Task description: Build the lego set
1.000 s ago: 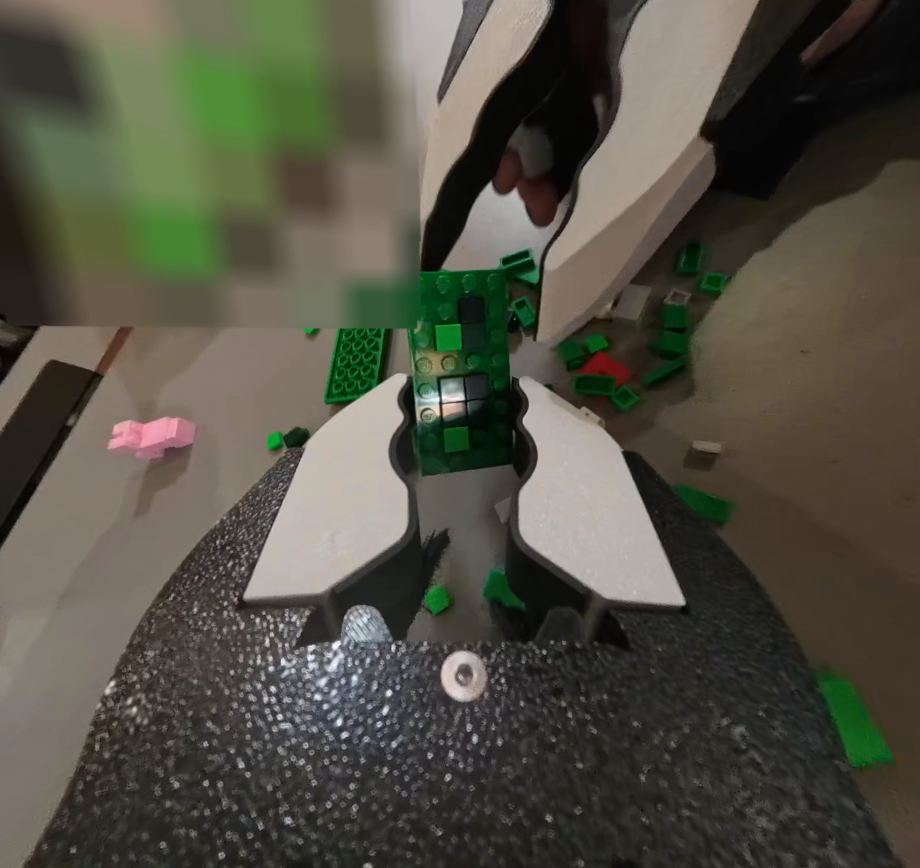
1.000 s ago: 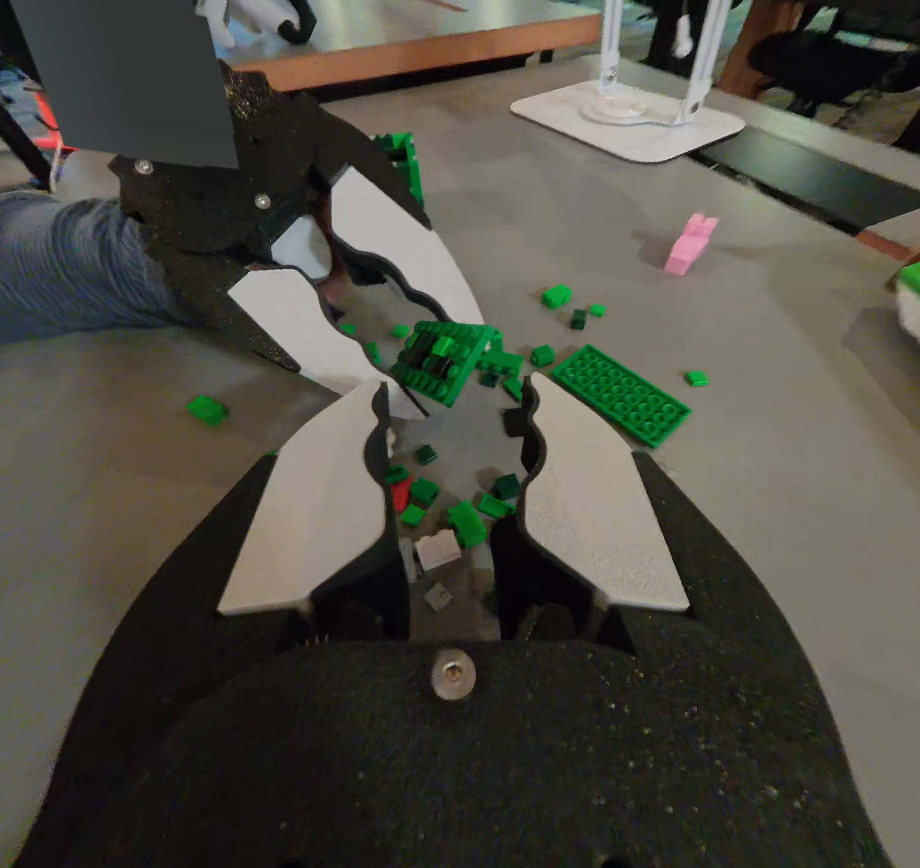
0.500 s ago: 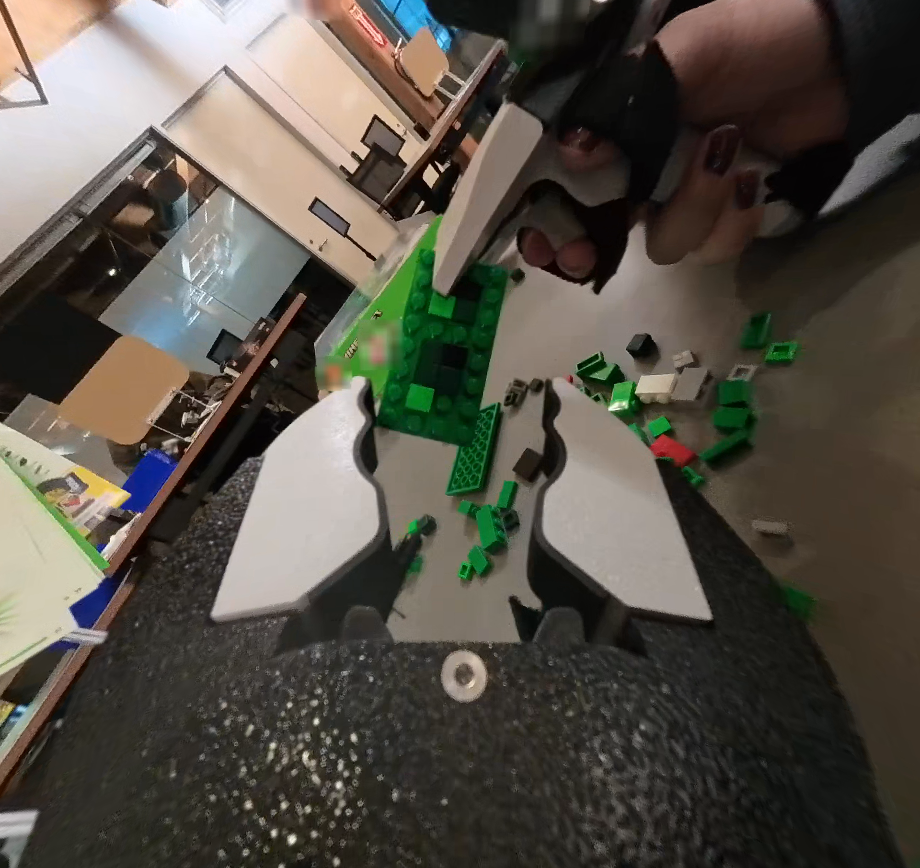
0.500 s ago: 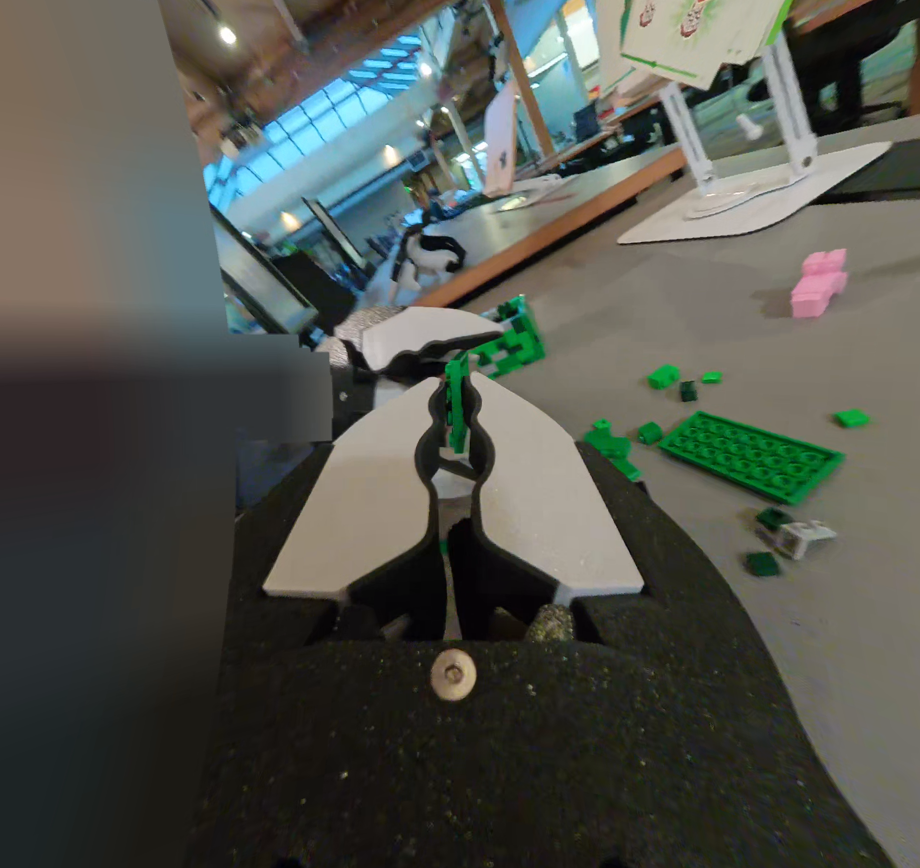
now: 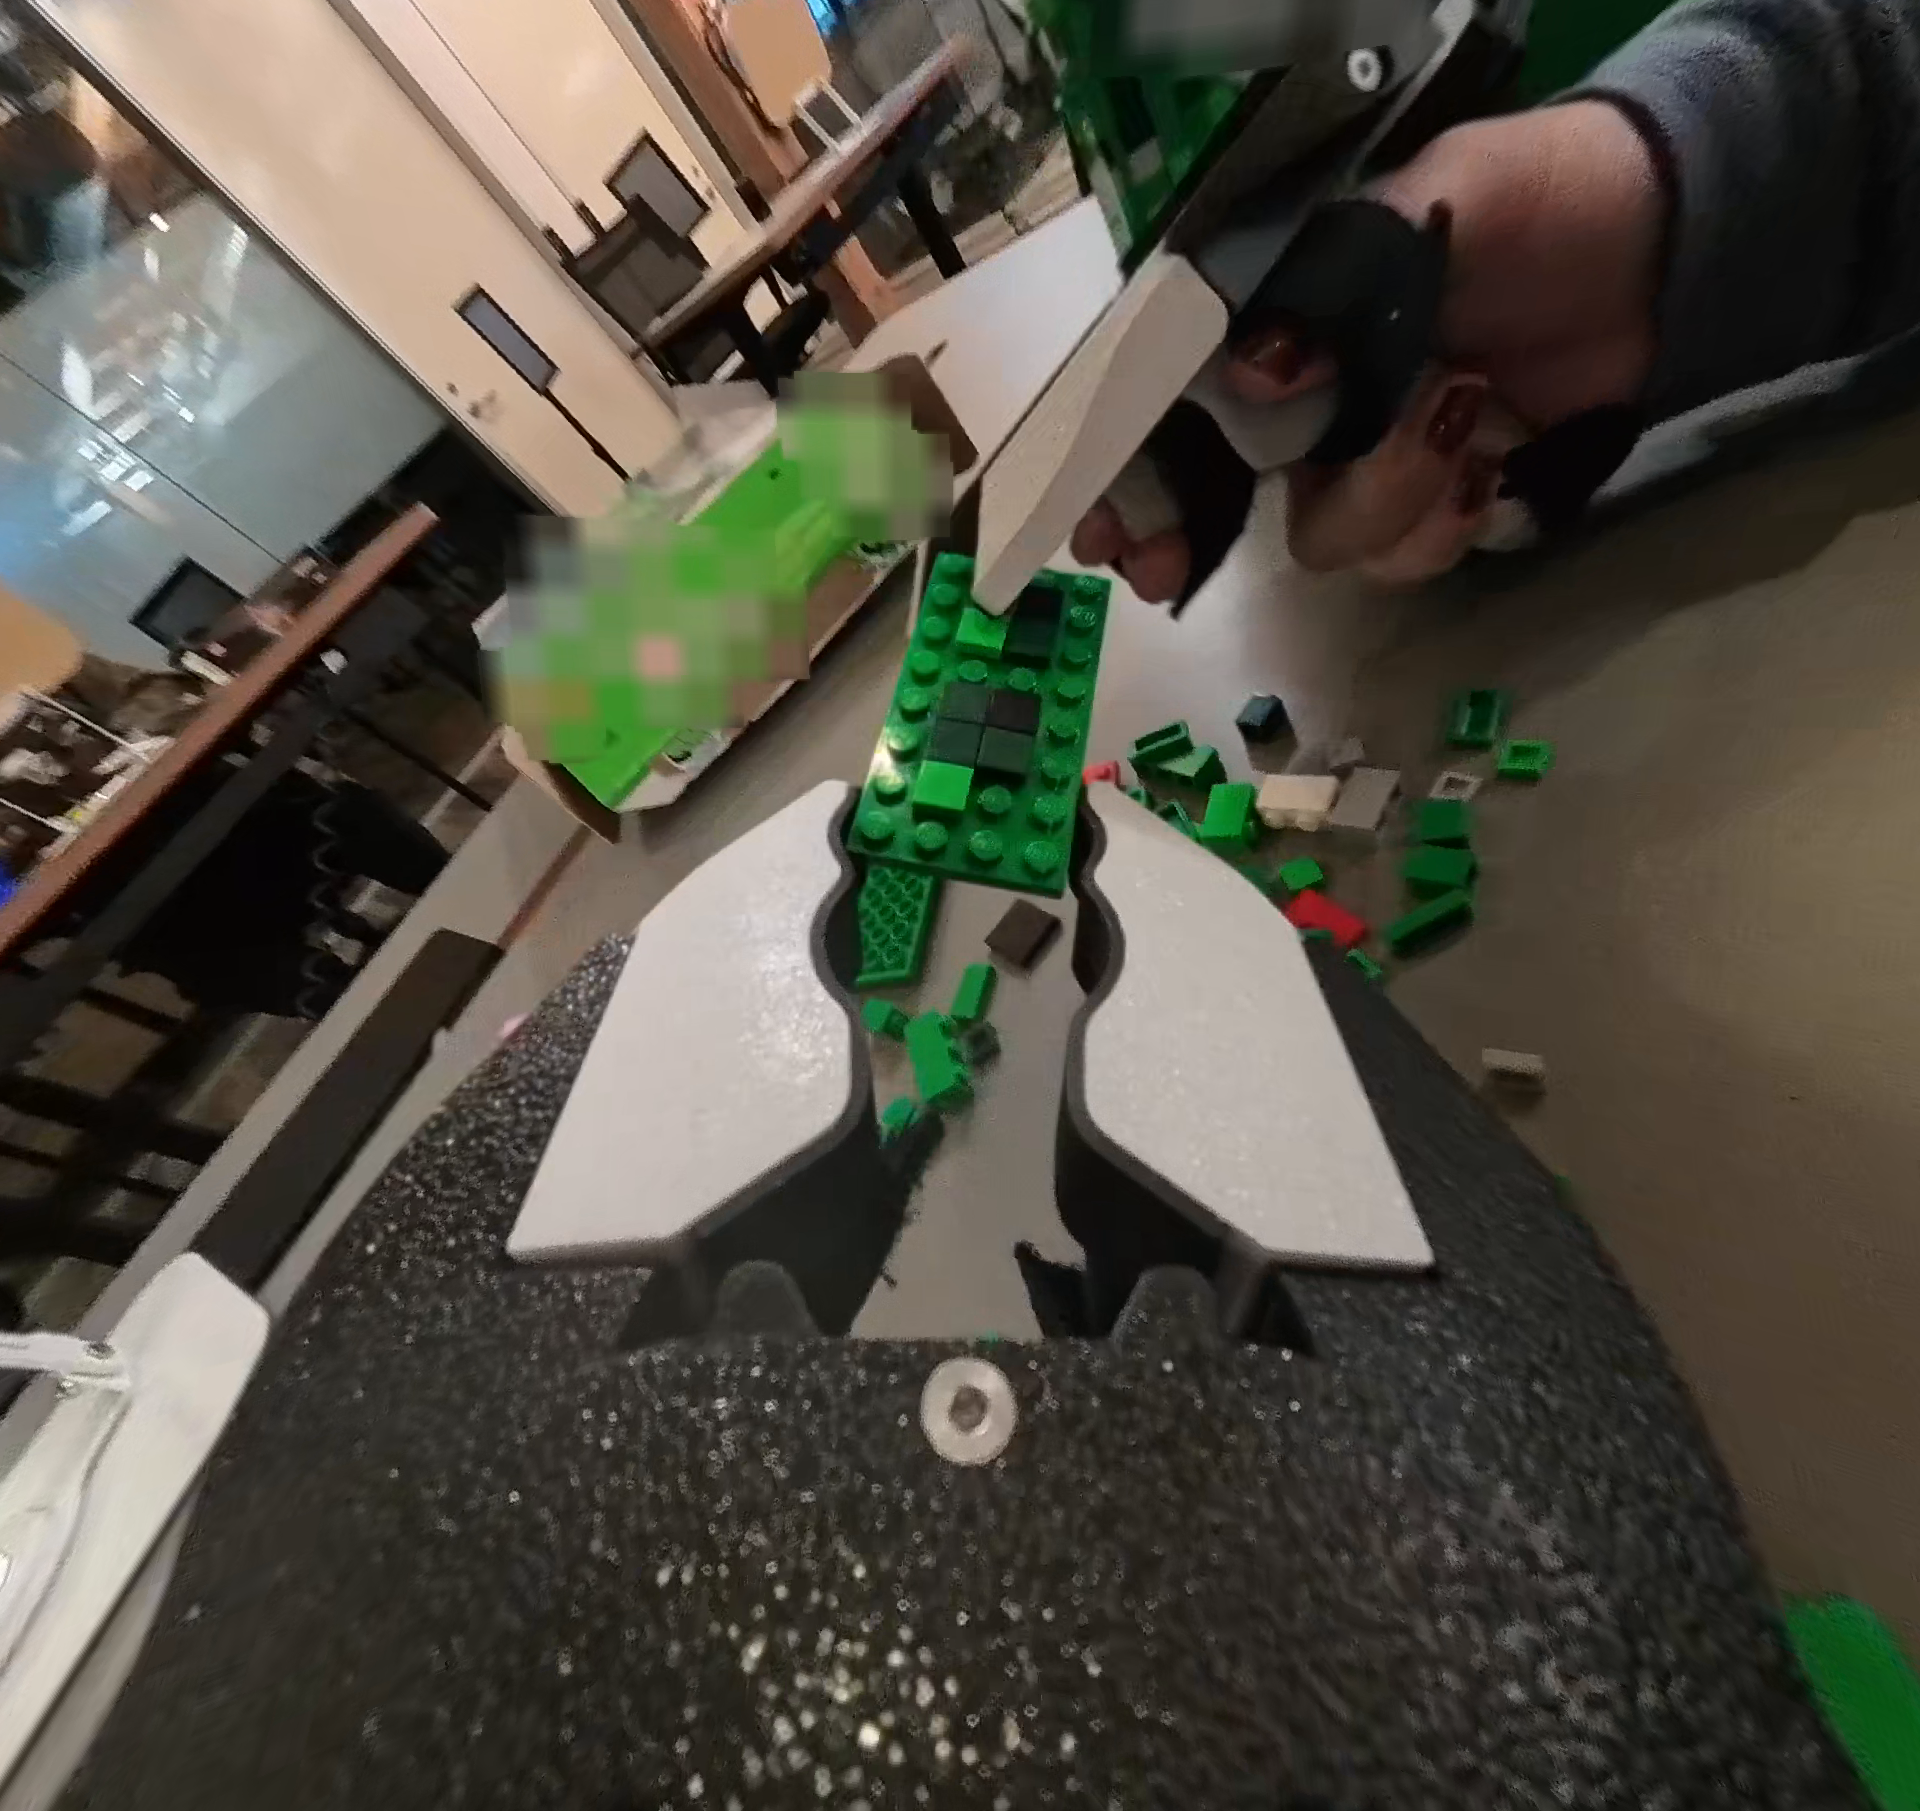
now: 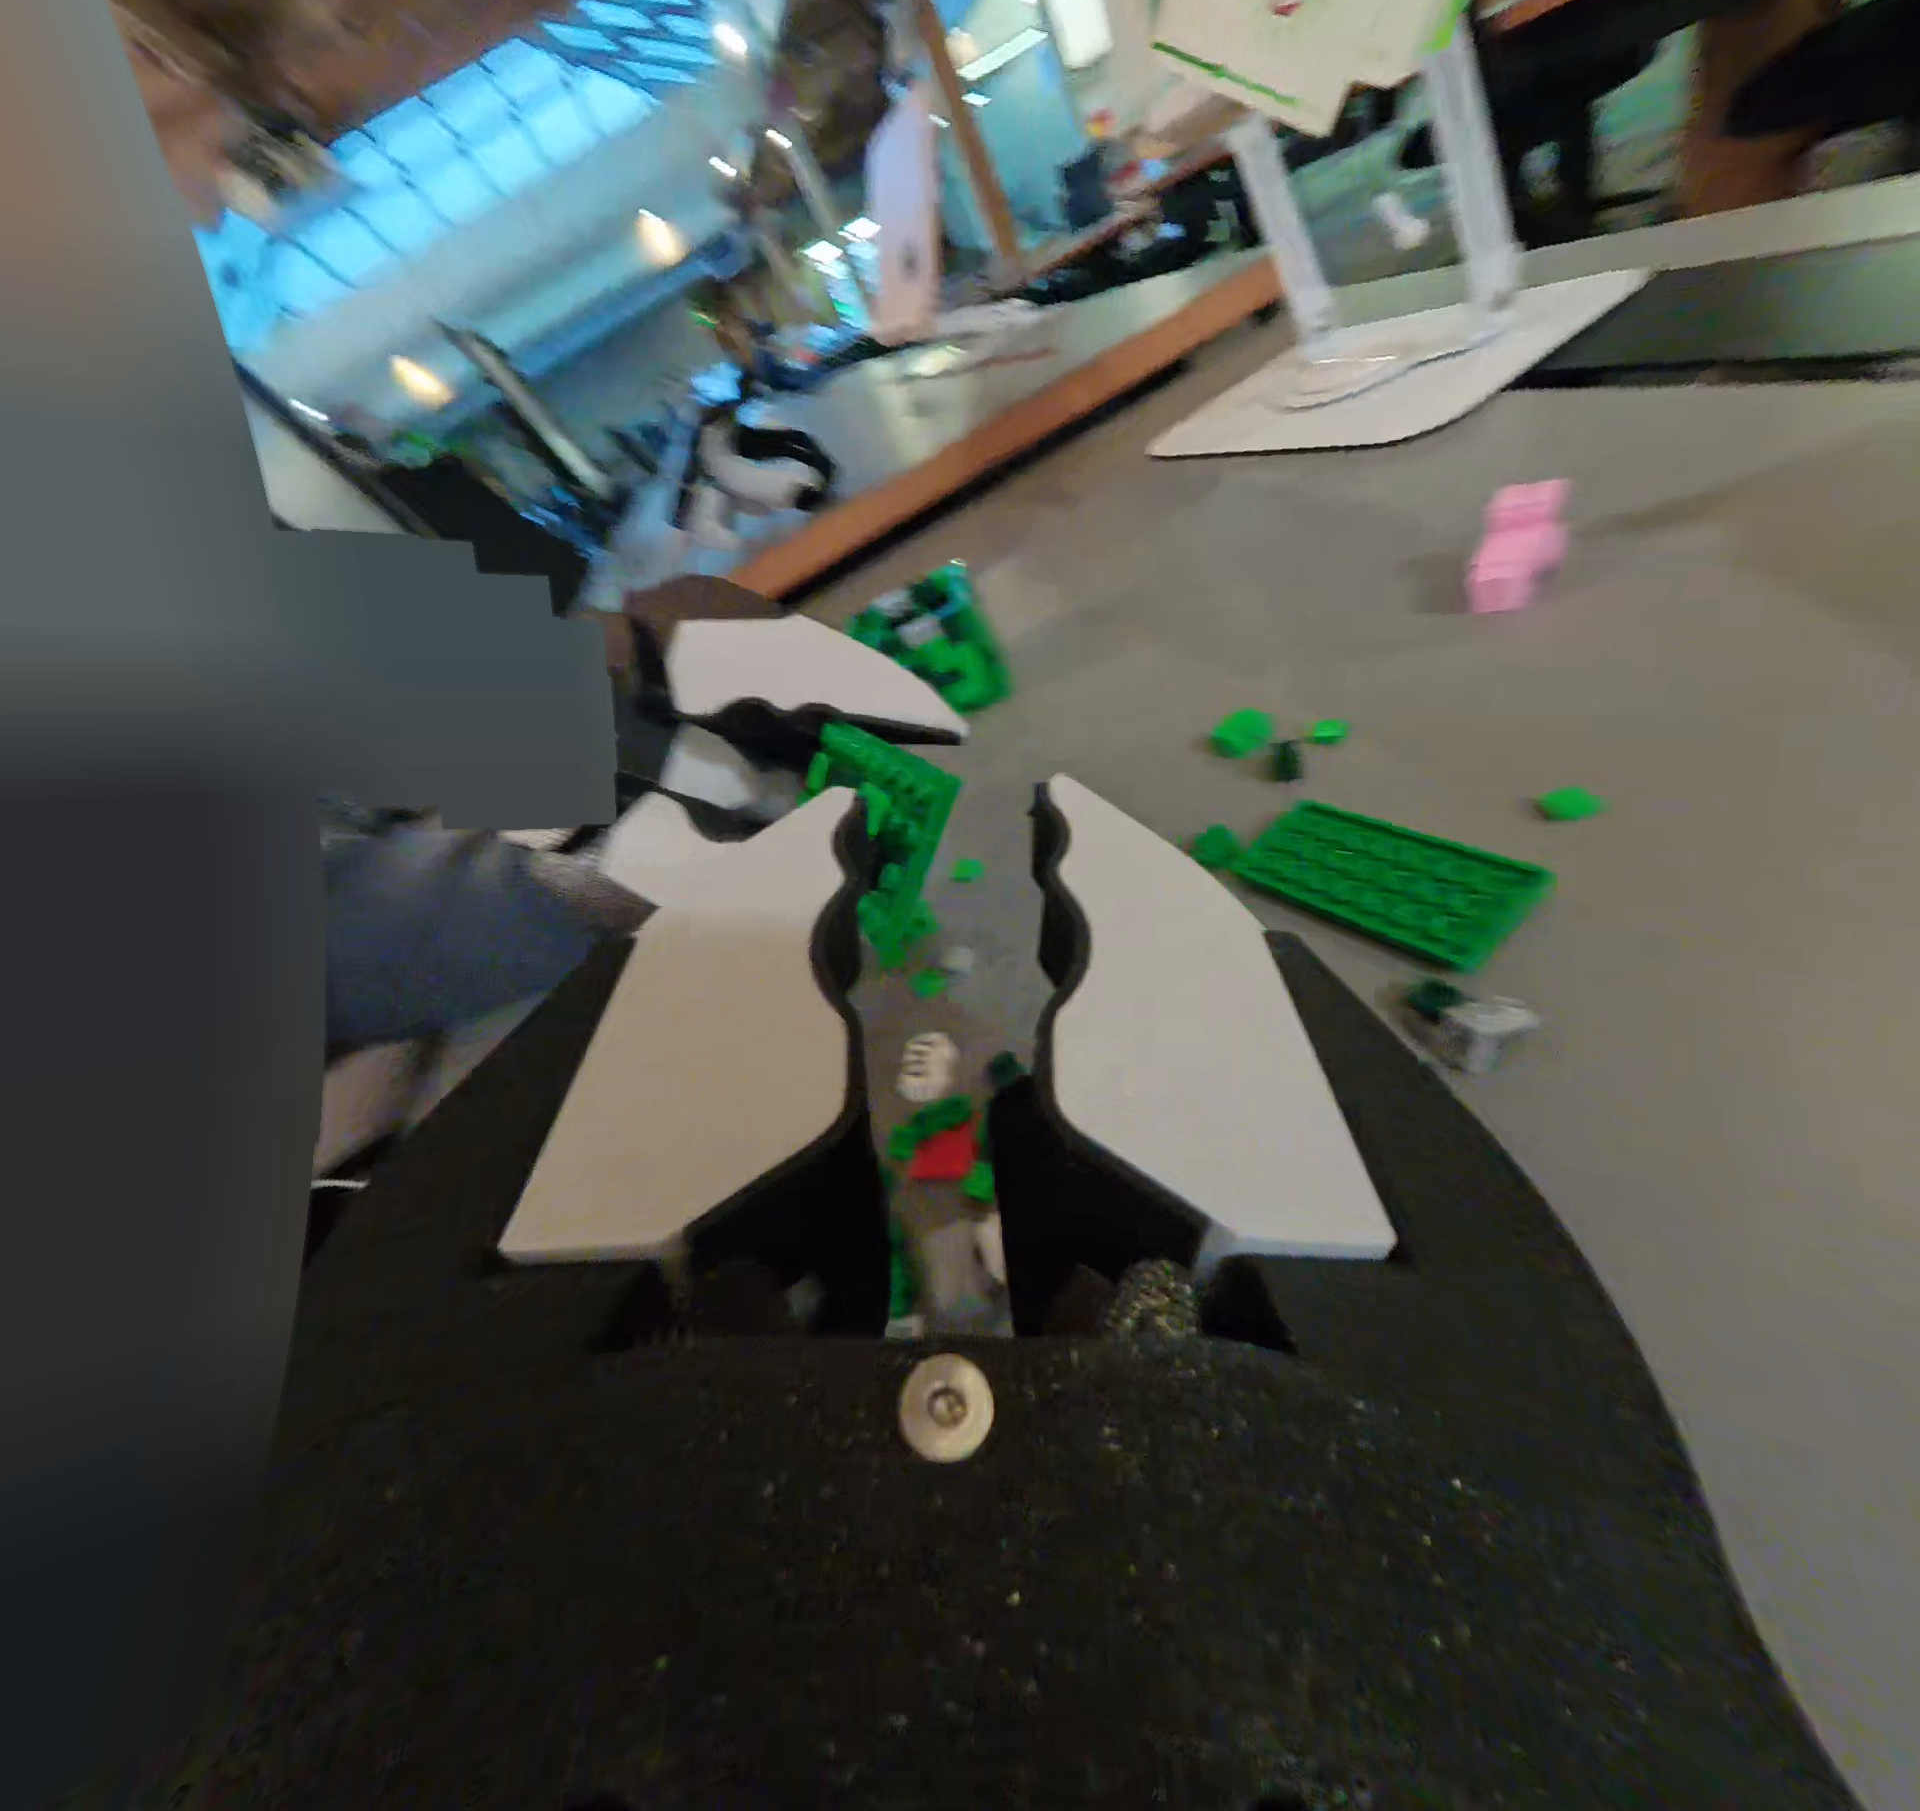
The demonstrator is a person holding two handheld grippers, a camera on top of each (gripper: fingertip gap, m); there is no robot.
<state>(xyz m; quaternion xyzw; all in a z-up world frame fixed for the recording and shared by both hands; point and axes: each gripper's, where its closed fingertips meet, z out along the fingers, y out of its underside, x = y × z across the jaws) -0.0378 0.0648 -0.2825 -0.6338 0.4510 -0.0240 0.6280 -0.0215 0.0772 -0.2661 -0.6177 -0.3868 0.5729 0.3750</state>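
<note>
Right tool point(image 6: 945, 805) now parted and empty, left tool point(image 5: 961, 826) again gripping green plate point(image 5: 982, 722)

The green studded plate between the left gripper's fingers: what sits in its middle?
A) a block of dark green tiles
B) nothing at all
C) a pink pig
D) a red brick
A: in the left wrist view the green studded plate carries a square block of dark green tiles at its centre, with a bright green tile beside it.

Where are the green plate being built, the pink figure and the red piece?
green plate point(image 5: 971, 753), left wrist view, its studded top
pink figure point(image 6: 1519, 548), right wrist view, its side
red piece point(image 5: 1325, 920), left wrist view, its top
</note>
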